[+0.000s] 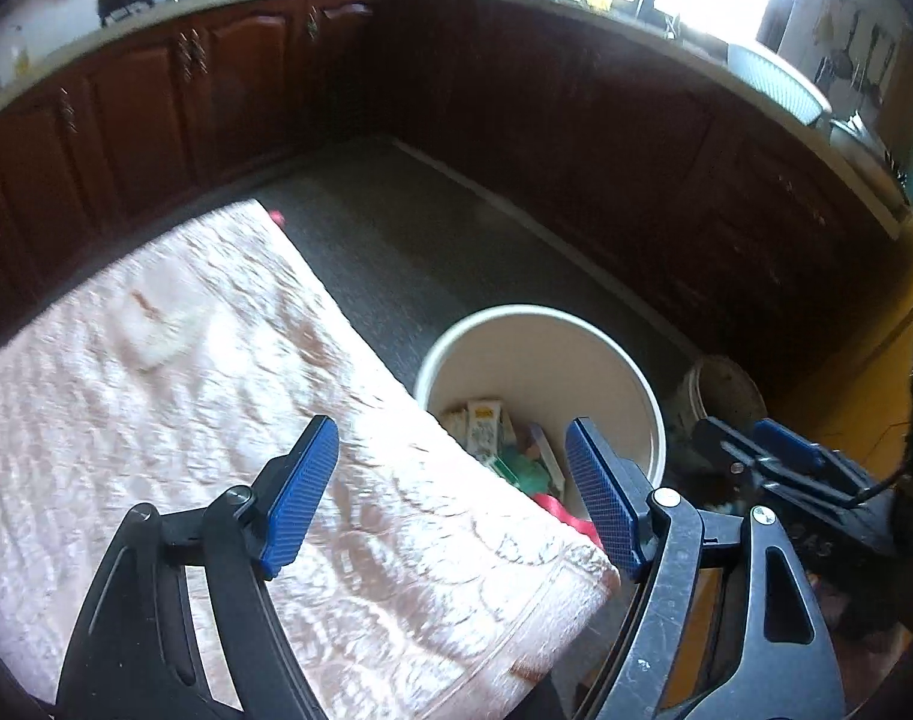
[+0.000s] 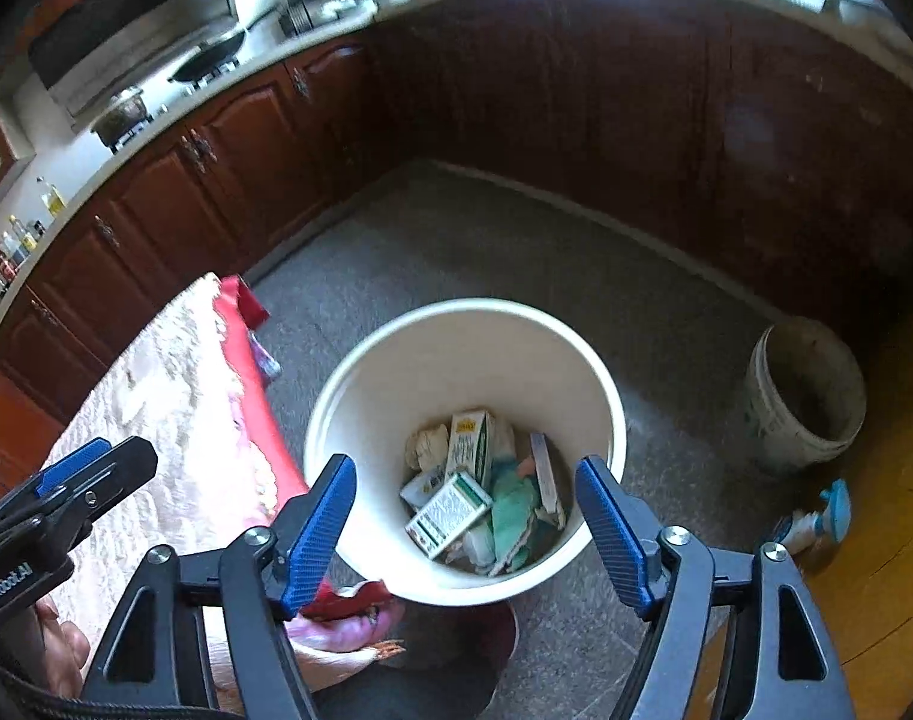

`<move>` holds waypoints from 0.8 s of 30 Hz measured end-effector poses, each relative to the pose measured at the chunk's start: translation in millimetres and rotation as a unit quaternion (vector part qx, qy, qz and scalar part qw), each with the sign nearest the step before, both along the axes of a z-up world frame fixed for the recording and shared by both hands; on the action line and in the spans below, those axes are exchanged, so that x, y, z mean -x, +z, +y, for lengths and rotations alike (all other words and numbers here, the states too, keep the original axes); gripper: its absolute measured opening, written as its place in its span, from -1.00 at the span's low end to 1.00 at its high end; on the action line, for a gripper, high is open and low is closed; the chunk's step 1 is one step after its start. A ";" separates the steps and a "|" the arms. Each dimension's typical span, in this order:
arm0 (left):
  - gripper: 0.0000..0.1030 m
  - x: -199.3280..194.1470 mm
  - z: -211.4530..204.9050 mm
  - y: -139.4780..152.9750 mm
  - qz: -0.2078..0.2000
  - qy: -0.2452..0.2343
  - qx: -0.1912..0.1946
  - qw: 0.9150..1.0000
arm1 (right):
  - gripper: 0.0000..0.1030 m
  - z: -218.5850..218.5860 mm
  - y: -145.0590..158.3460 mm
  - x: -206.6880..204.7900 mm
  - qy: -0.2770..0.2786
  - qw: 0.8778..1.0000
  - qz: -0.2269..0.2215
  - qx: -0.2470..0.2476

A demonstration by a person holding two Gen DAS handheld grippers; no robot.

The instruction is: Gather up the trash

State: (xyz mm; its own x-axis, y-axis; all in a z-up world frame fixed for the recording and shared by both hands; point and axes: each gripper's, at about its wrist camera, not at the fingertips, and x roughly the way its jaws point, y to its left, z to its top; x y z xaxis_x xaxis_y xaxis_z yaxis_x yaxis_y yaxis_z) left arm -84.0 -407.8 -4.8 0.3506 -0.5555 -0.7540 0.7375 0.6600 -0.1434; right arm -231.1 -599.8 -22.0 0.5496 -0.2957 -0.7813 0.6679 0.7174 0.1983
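While both tools are standing open with nothing between their blue pads, the right tool [image 2: 465, 531] is hanging over the round cream plastic bin [image 2: 360, 384] holding crumpled cartons and wrappers [image 2: 456, 504], and the left tool [image 1: 450, 492] is hovering above the pink quilted table [image 1: 156, 396] just left of it.

A grey speckled floor [image 2: 456, 252] is running between the dark wooden kitchen cabinets. A cream waste bin [image 2: 396, 372] is standing upright on it, holding small cardboard boxes [image 2: 456, 504] and crumpled green paper [image 2: 513, 510]. A dirty white bucket [image 2: 774, 414] is sitting on the floor well apart from the bin, near the cabinet base, and a blue-topped spray bottle [image 2: 816, 519] is lying near it. A table draped in a pale pink patterned cloth [image 1: 186, 390] is standing just beside the bin.
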 end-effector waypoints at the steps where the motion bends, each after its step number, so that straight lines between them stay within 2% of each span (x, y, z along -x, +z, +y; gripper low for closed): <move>1: 0.50 2.7 7.4 7.7 -0.013 0.005 0.005 1.000 | 0.50 3.7 6.8 2.6 -0.001 1.000 -0.006 0.008; 5: 0.50 11.0 32.9 34.0 -0.051 0.020 0.027 0.998 | 0.54 21.9 38.1 10.5 -0.005 0.998 -0.032 0.044; 12: 0.50 25.1 70.1 70.1 -0.101 0.042 0.066 0.992 | 0.82 62.9 94.8 25.4 -0.010 0.988 -0.079 0.129; 16: 0.50 31.5 88.2 88.4 -0.128 0.050 0.084 0.987 | 0.88 82.5 114.8 34.9 -0.016 0.981 -0.101 0.166; 24: 0.50 46.8 108.6 101.1 -0.157 0.062 0.105 0.980 | 0.92 105.6 128.1 42.3 -0.012 0.975 -0.121 0.185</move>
State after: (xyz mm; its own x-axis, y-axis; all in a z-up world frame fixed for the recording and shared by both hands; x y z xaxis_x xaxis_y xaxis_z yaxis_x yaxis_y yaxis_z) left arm -130.8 -299.2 96.4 0.6215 -0.6255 -0.4717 0.6833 0.7273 -0.0641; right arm -273.4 -494.2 106.0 0.6940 -0.5475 -0.4676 0.6509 0.7547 0.0822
